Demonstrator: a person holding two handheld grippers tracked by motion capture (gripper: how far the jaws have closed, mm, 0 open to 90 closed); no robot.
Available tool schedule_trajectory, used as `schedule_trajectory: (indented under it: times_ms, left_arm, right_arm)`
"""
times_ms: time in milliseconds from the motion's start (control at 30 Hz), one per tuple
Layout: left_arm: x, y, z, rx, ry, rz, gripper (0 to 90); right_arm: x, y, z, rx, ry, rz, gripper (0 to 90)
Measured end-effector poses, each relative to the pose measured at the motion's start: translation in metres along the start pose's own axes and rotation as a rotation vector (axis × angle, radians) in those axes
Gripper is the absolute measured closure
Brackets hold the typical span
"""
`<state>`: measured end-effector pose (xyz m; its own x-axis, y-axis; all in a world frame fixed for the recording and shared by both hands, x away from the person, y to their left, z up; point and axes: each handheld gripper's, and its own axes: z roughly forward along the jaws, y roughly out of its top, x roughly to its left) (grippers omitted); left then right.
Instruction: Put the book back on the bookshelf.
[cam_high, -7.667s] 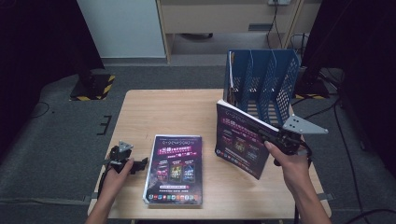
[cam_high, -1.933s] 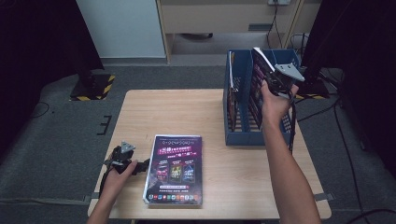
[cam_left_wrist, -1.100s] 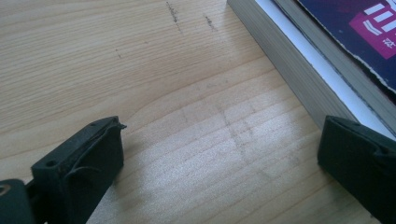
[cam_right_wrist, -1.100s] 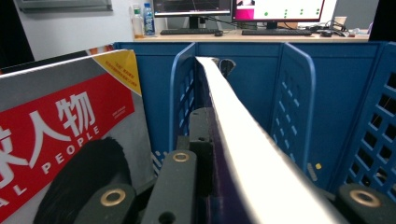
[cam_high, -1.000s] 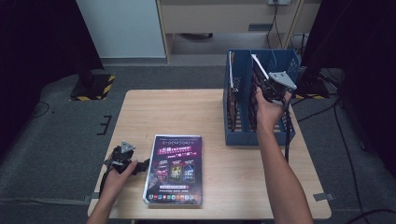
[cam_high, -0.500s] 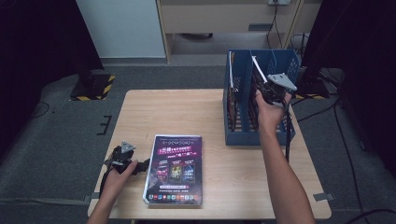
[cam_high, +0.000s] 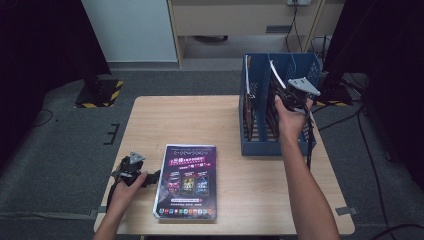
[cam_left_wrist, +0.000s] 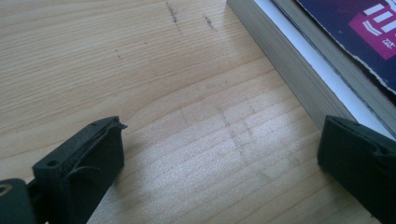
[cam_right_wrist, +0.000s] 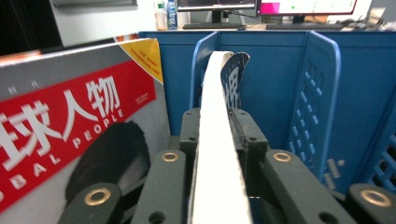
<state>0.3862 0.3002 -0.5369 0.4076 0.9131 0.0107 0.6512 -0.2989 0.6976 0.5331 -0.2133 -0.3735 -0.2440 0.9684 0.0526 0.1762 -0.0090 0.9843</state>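
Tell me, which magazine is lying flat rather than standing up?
The purple-covered magazine lies flat on the table. The others stand upright in the blue file rack, one between the right gripper jaws.

Only properly readable print is on the grey-and-red magazine (cam_right_wrist: 79, 135) standing in the blue file rack (cam_right_wrist: 317, 107): big white Chinese characters "球人物" on its red band, with "GLOBAL PEOPLE" (cut off to "OBAL PEOPLE") in small letters underneath. The thin magazine (cam_right_wrist: 217, 140) next to it shows one white character I can't make out, and the purple magazine (cam_high: 187, 180) near the table's (cam_high: 175, 120) front edge has pink headline text that's too small to read.
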Motion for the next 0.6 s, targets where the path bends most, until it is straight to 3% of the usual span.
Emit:
schedule_trajectory:
  times_ms: [200, 600]
  left_arm:
    - [0.0000, 0.0000, 0.0000, 0.000, 0.000, 0.000, 0.0]
    - [0.0000, 0.0000, 0.0000, 0.000, 0.000, 0.000, 0.0]
  right_arm:
    - [0.0021, 0.0041, -0.0006, 0.006, -0.013, -0.026, 81.4]
    - [0.0094, 0.0078, -0.0029, -0.008, -0.053, -0.020, 82.4]
